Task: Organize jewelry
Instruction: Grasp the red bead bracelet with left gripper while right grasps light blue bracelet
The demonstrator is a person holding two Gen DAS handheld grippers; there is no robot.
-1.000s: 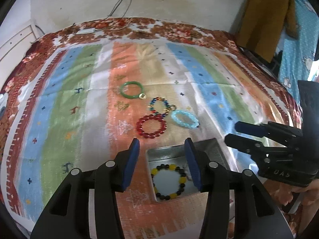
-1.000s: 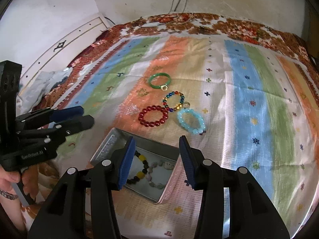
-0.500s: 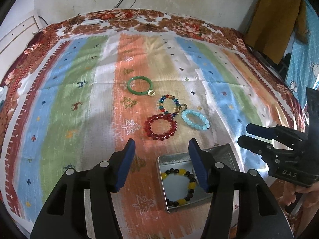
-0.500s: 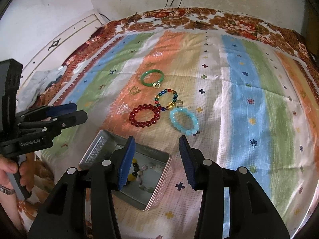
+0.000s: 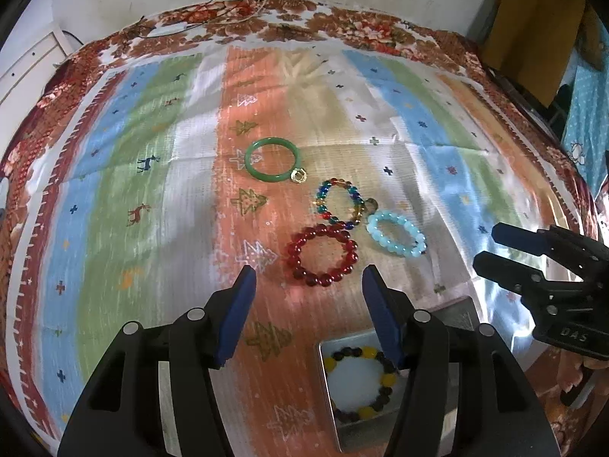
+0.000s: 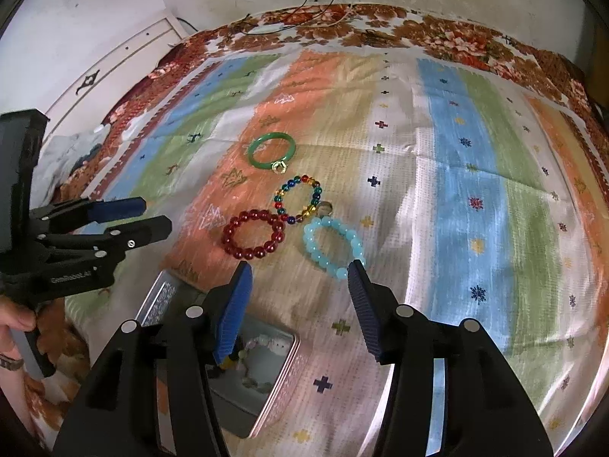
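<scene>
Several bracelets lie on the striped cloth: a green bangle point(image 5: 273, 159) point(image 6: 271, 151), a multicolour bead bracelet point(image 5: 340, 202) point(image 6: 299, 199), a red bead bracelet point(image 5: 322, 255) point(image 6: 254, 234) and a light blue bead bracelet point(image 5: 396, 232) point(image 6: 333, 247). A metal tin point(image 5: 462, 310) point(image 6: 283, 373) holds a black-and-yellow bead bracelet point(image 5: 361, 382) and a pale one point(image 6: 262, 342). My left gripper point(image 5: 309, 312) is open and empty, just short of the red bracelet. My right gripper point(image 6: 298, 302) is open and empty, just short of the light blue bracelet.
The striped cloth point(image 5: 114, 190) covers a bed with a flowered border. A white wall and cables are behind it. A brown chair back point(image 5: 533, 23) and blue fabric stand at the right. Each gripper shows in the other's view point(image 5: 540, 266) point(image 6: 95, 236).
Both grippers have moved forward from over the tin toward the loose bracelets. The tin now sits lower in both views. Both stay open and empty.
</scene>
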